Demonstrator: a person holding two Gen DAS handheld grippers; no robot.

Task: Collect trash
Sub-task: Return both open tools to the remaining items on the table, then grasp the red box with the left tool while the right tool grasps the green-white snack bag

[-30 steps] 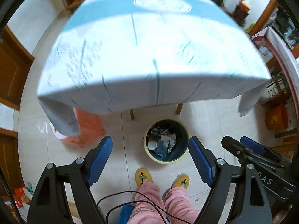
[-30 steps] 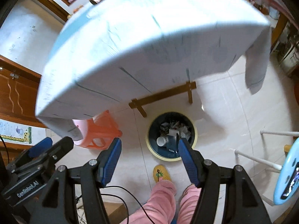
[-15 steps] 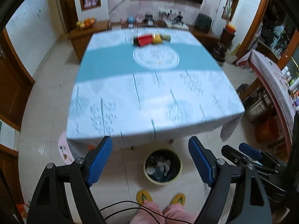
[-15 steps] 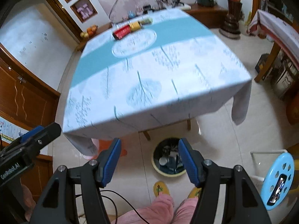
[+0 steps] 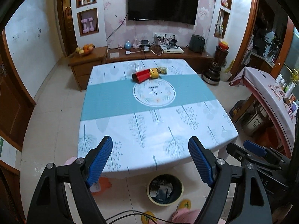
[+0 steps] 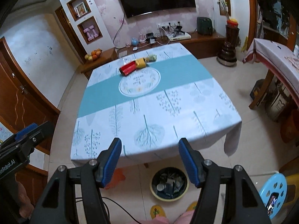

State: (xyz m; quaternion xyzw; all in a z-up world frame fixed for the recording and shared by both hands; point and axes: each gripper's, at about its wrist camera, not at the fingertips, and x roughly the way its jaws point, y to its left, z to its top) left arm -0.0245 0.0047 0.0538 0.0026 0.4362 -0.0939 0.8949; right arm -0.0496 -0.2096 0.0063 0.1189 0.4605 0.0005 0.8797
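A red packet [image 5: 142,76] [image 6: 128,68], a yellow packet [image 5: 154,72] [image 6: 140,63] and a greenish wrapper [image 5: 162,70] [image 6: 152,57] lie together at the far side of the table [image 5: 119,100] [image 6: 104,97]. A clear cup [image 5: 136,66] stands behind them. A round bin [image 5: 165,189] [image 6: 169,185] with trash in it stands on the floor under the near table edge. My left gripper [image 5: 150,160] is open and empty above the near edge. My right gripper [image 6: 149,160] is open and empty beside it.
An orange stool [image 5: 101,184] [image 6: 116,177] stands under the table's left corner. A blue stool [image 6: 273,194] is at the right. A second covered table [image 5: 271,91] [image 6: 276,56] stands to the right. A sideboard [image 5: 149,55] and TV line the far wall. The person's slippers [image 6: 158,211] are by the bin.
Both grippers have risen and tilted up from over the bin, so the whole tabletop and the far wall now show. Both stay open and empty.
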